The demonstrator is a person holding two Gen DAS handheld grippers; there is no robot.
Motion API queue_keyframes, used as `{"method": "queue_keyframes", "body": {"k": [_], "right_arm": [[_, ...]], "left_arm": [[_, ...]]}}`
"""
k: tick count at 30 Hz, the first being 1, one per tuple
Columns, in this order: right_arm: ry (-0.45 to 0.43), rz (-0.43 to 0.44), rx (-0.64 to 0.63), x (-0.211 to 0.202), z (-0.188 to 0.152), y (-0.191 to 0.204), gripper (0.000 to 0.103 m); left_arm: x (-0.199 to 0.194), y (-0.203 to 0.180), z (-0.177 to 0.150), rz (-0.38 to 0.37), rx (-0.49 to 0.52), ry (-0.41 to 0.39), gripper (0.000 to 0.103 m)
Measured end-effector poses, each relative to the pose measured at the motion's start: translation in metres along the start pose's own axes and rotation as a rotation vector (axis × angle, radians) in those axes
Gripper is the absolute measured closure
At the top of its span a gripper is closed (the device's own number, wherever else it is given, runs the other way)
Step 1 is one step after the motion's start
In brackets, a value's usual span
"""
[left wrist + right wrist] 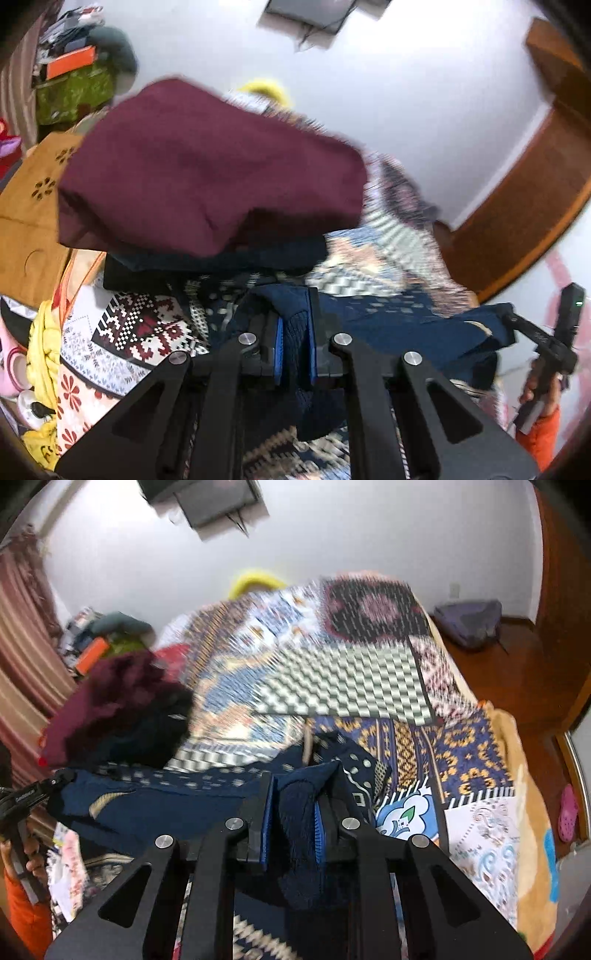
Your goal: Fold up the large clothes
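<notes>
A navy blue garment [406, 325] hangs stretched between my two grippers above a patchwork bedspread [343, 672]. My left gripper [295, 332] is shut on a bunched edge of it; the blue pads [277, 347] pinch the cloth. My right gripper [295, 812] is shut on the other bunched edge [295, 805]. The right gripper also shows at the right edge of the left wrist view [554, 332], and the left one at the left edge of the right wrist view [33, 797]. The garment [155, 801] sags between them.
A stack of folded clothes, maroon [207, 173] on top of dark ones, lies on the bed to the left. A brown cardboard box [29, 206] stands beside it. A wooden door frame [535, 184] and floor are on the right. A purple bag [469, 620] lies on the floor.
</notes>
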State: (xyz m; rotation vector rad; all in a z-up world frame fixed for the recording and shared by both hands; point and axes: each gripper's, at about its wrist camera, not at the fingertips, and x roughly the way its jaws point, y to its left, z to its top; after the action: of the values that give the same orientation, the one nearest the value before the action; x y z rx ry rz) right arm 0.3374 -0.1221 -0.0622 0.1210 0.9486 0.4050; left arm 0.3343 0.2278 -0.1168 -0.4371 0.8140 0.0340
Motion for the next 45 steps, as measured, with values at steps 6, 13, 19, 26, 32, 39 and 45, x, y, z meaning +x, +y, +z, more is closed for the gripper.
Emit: {"method": "queue_keyframes", "body": {"k": [6, 13, 19, 26, 32, 39, 45], "right_arm": [[0.094, -0.008, 0.08, 0.029, 0.002, -0.02, 0.083], [-0.015, -0.12, 0.044, -0.007, 0.017, -0.016, 0.061], [-0.137, -0.173, -0.068, -0.051, 0.017, 0.002, 0.04], [-0.035, -0.097, -0.196, -0.045, -0.008, 0.028, 0.04], [0.096, -0.077, -0.25, -0.007, -0.035, 0.041, 0.04], [0.234, -0.054, -0.275, 0.038, -0.049, 0.047, 0.04], [0.19, -0.086, -0.272, 0.037, -0.043, 0.048, 0.04]], "left_arm": [[0.063, 0.02, -0.007, 0.058, -0.047, 0.138, 0.092], [0.045, 0.014, 0.0, 0.043, -0.02, 0.14, 0.08], [-0.014, -0.004, 0.004, 0.097, 0.051, -0.046, 0.035], [-0.027, -0.026, -0.019, 0.11, 0.16, -0.022, 0.034], [0.013, -0.048, -0.069, 0.102, 0.281, 0.126, 0.034], [0.073, -0.071, -0.09, 0.166, 0.407, 0.213, 0.043], [0.086, -0.087, -0.043, 0.258, 0.396, 0.101, 0.072]]}}
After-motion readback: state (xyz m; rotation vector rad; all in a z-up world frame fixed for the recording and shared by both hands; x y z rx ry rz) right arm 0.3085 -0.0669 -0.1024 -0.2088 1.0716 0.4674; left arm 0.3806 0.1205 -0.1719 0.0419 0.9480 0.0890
